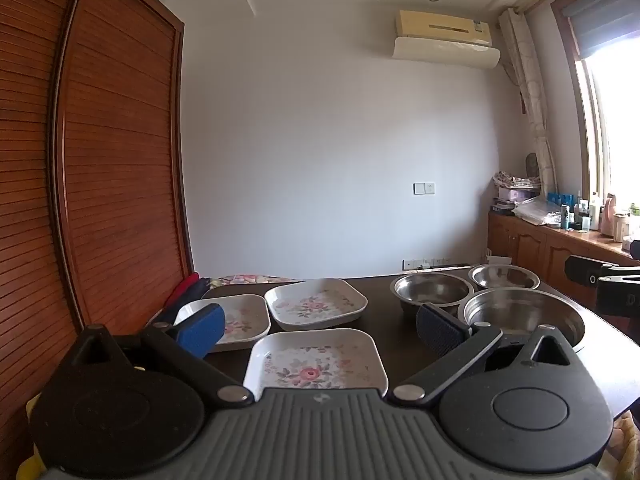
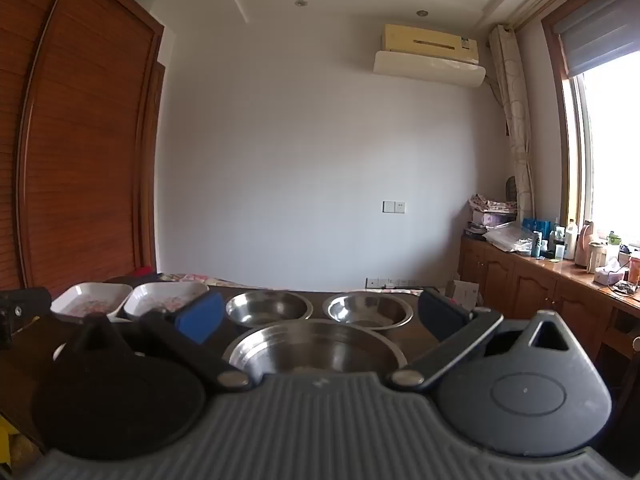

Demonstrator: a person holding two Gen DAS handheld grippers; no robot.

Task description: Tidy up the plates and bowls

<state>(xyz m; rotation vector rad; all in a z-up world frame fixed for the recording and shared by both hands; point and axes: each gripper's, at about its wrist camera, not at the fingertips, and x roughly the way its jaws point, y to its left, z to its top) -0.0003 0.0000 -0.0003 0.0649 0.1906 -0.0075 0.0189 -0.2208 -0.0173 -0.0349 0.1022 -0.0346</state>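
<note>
open dark table (image 1: 394,332) strip between plates (image 1: 316,304) and bowls (image 1: 434,290)

The dark wooden table (image 1: 392,320) has a smooth, dully glossy top; on its left half the three square plates (image 1: 316,360) look like glossy white plastic or glazed ware with a printed flower pattern, which of the two I cannot tell. On the table's right half the three bowls (image 2: 316,348) are bare brushed metal with a soft shine. Left of the table stands a slatted wardrobe (image 1: 116,168) of reddish varnished wood, and the grippers' fingers (image 1: 200,330) wear matt blue ribbed pads on black plastic
</note>
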